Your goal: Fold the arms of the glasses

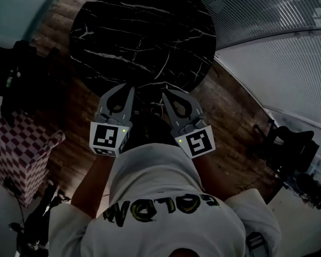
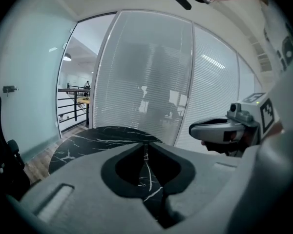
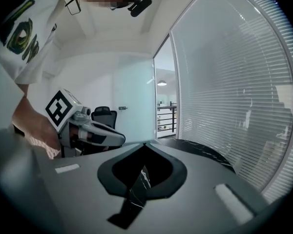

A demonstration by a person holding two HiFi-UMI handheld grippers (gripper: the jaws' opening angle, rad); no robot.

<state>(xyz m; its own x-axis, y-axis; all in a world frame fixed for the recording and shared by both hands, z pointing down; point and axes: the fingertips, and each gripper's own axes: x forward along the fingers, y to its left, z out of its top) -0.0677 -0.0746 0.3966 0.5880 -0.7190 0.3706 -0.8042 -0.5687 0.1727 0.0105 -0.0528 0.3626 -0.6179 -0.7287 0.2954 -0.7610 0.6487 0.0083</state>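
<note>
Nearest the head camera, the person's white shirt (image 1: 166, 197) with yellow lettering fills the lower frame, and both forearms reach from it toward the round black marble table (image 1: 144, 31). At the table's near rim the left gripper (image 1: 127, 90) and the right gripper (image 1: 168, 93) sit side by side, near each other but apart, with their tips angled a little toward one another and pointing across the top. In the left gripper view the claw stands narrowly apart: a thin slit at the tips shows only white-veined marble, with nothing between the pads. In the right gripper view the claw is closed tip to tip and holds nothing. The glasses cannot be made out in any view, so I cannot tell where they are, which way they point, or how their long axis runs. From the near rim the dark top runs away from the grippers to its far edge. Past that edge, and round the table's right side, a curved glass wall with blinds (image 1: 273, 52) stands close. Wooden floor (image 1: 230, 111) shows as a strip between the table and that wall, and again on the table's left. A pink-and-white checkered box (image 1: 18, 154) stands well apart from the table, off its near left. A black office chair (image 3: 103, 115) stands against the wall behind the left gripper in the right gripper view.
</note>
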